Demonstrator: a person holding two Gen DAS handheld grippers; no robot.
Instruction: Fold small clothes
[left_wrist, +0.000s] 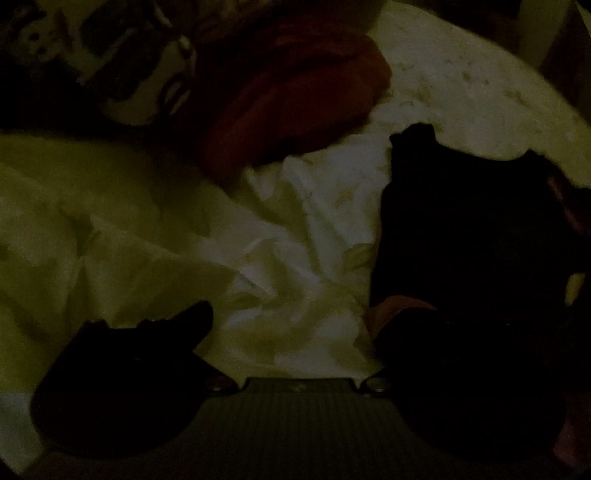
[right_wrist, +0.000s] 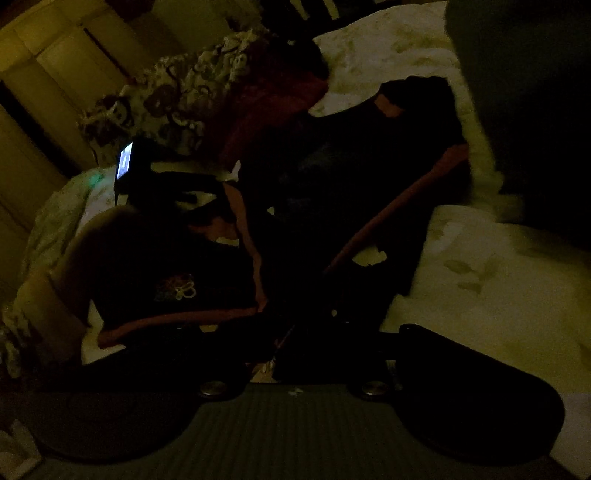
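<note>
The scene is very dark. A black garment with reddish trim (right_wrist: 332, 192) lies spread on a pale floral bedsheet (right_wrist: 480, 277); its edge shows in the left wrist view (left_wrist: 461, 229) at the right. My left gripper (left_wrist: 295, 317) is open over the sheet, its right finger (left_wrist: 406, 332) touching the garment's trimmed edge. My right gripper (right_wrist: 295, 332) is low over the garment's near part; its fingers merge with the dark cloth, so I cannot tell whether they grip it. The other hand-held gripper with a lit screen (right_wrist: 125, 162) shows at the left.
A red cloth (left_wrist: 295, 96) and a floral patterned fabric (left_wrist: 122, 62) lie at the far side of the bed. A wooden wardrobe (right_wrist: 55, 74) stands beyond. A dark shape (right_wrist: 524, 110) fills the upper right of the right wrist view.
</note>
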